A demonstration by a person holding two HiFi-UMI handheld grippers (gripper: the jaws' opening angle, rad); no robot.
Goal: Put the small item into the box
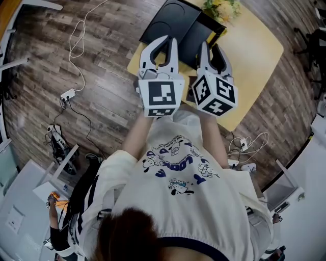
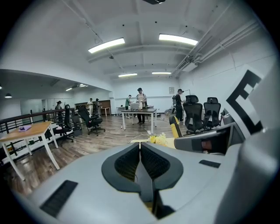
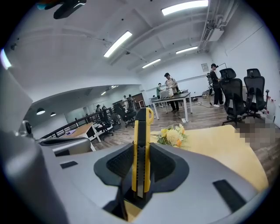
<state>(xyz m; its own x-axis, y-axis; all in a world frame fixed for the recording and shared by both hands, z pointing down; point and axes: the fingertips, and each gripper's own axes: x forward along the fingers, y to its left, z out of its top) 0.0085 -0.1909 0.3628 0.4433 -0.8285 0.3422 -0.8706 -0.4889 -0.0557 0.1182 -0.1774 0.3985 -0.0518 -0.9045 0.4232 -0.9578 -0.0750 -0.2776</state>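
Note:
A yellow and black utility knife [image 3: 141, 131] stands upright between the pads of my right gripper [image 3: 141, 151], which is shut on it. In the head view the right gripper [image 1: 211, 50] hangs over the near part of the yellow table [image 1: 254, 51], and the knife is hidden there. My left gripper [image 1: 165, 42] is beside it on the left. In the left gripper view the left gripper [image 2: 140, 146] is shut with nothing between its jaws. A black box [image 1: 173, 23] lies open on the table just beyond both grippers.
A bunch of yellow flowers [image 1: 222, 7] sits at the table's far edge, and the same flowers [image 3: 173, 135] show past the knife. A power strip [image 1: 68, 94] and cables lie on the wood floor at left. Desks, office chairs [image 2: 192, 116] and people stand far off.

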